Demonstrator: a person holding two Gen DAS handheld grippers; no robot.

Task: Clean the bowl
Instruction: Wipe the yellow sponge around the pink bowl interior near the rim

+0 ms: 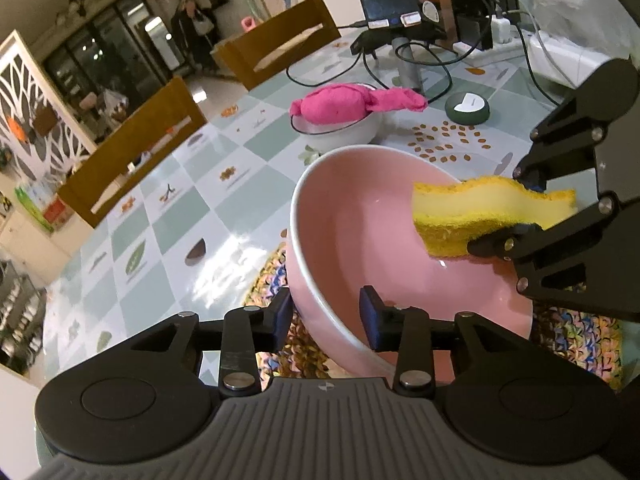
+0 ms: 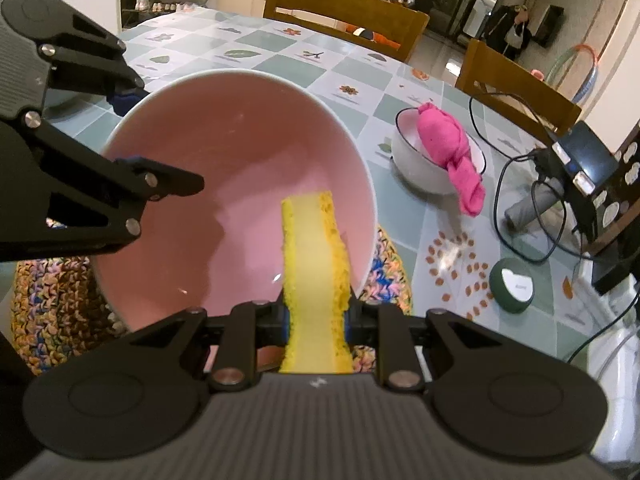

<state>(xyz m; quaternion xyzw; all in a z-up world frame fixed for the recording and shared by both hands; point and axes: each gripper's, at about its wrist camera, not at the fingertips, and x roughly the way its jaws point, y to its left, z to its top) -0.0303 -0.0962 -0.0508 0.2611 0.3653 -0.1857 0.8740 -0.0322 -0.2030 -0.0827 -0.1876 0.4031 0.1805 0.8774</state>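
Pink bowl (image 2: 236,184): tilted on a crocheted mat (image 2: 52,292), mouth turned toward the right camera; glossy inside, with only the sponge's tip in it.
Sponge (image 2: 314,280): yellow, paler core between rougher faces; far end reaching over the rim into the bowl, near the inner wall; contact not clear.
Right gripper (image 2: 316,320): clamped on the sponge, pads pressing both its sides.
Left gripper (image 1: 326,312): jaws astride the bowl's near rim, one finger outside the wall, one inside; a gap shows beside the wall, so not pinching.
White bowl (image 2: 416,164): dark-rimmed, upright on the table beyond the pink bowl, well apart from it.
Pink cloth (image 2: 448,148): bundled in the white bowl, one end hanging over its rim to the table.
Green disc (image 2: 514,286): round, with a white patch on top; its small grey writing too blurred to read.
Table (image 2: 280,46): cover chequered in pale green and white, printed with leaves and flowers; captions under them illegible.
Cables (image 2: 520,200): black loops on the table near a dark device.
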